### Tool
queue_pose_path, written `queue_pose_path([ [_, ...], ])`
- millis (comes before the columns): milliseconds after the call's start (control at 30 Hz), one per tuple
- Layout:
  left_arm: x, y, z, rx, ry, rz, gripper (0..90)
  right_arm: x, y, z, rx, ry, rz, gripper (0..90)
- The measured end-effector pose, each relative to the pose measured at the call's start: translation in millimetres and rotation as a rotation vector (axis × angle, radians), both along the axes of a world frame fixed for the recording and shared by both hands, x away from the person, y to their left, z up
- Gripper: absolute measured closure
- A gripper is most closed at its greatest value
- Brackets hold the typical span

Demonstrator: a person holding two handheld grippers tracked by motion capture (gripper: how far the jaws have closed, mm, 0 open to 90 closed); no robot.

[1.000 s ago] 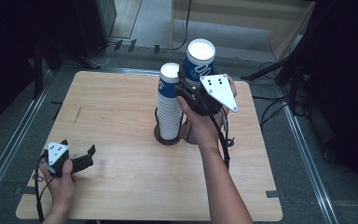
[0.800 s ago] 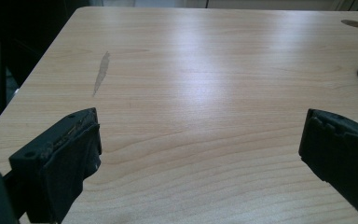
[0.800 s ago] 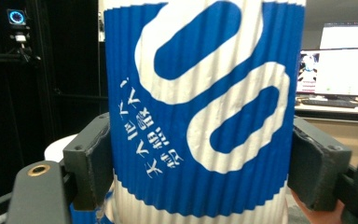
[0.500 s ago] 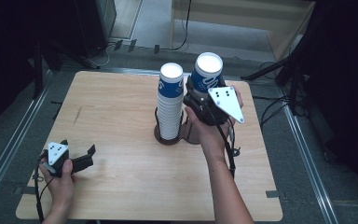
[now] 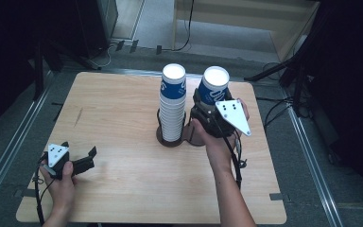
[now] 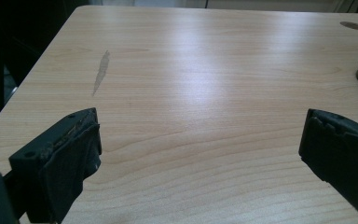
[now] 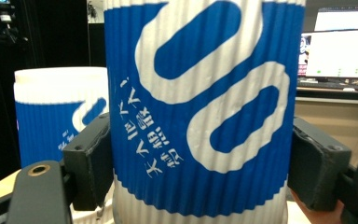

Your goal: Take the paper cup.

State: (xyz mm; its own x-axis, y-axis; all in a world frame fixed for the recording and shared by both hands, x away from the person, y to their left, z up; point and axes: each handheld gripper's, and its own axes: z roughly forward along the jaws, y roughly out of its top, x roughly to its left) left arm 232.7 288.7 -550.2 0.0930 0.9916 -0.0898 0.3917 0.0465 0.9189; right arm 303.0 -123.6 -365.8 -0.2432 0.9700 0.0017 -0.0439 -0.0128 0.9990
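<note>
The jaws of the right gripper (image 7: 200, 163) are closed from both sides on a blue-and-white ribbed paper cup (image 7: 200, 107), one black pad pressing each flank of its lower half, and the cup stands upright between them with its long axis vertical. In the high view the same right gripper (image 5: 213, 113) holds that cup (image 5: 213, 85) above the surface, just to the right of a tall stack of matching blue-and-white paper cups (image 5: 172, 106); the two white tops sit at about the same height, side by side but apart.

The stack rises from a dark round base (image 5: 170, 141) near the middle of the light wooden surface (image 5: 123, 179), and a second dark round base (image 5: 192, 137) lies just right of it, under the held cup. The likely next move, as a guess, is straight down onto that base or sideways to the left over the stack, so what matters is that the cup is level with the stack's top and right of it.

The right forearm reaches in from the near edge, with the hand wrapped round the gripper body and its grey three-cornered plate uppermost.

The left gripper (image 5: 87, 161) rests low at the near-left corner, well away from the cups. Its jaws (image 6: 200, 154) stand wide apart over bare wood, holding nothing.
</note>
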Motion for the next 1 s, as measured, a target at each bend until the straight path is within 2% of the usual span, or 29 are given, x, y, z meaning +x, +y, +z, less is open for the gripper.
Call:
queue_pose_path([
  [400, 0.1, 0.3, 0.1, 0.001, 0.001, 0.002, 0.0, -9.2, -12.3, -24.9, 0.008, 0.028, -0.006, 20.2],
  [767, 0.2, -0.4, 0.2, 0.004, 0.006, 0.003, 0.0, -18.1, -20.4, -34.9, 0.011, 0.033, -0.002, 20.2],
  [1000, 0.1, -0.5, 0.2, 0.004, 0.005, 0.004, 0.0, -25.7, -24.1, -47.7, 0.002, 0.045, -0.005, 20.2],
])
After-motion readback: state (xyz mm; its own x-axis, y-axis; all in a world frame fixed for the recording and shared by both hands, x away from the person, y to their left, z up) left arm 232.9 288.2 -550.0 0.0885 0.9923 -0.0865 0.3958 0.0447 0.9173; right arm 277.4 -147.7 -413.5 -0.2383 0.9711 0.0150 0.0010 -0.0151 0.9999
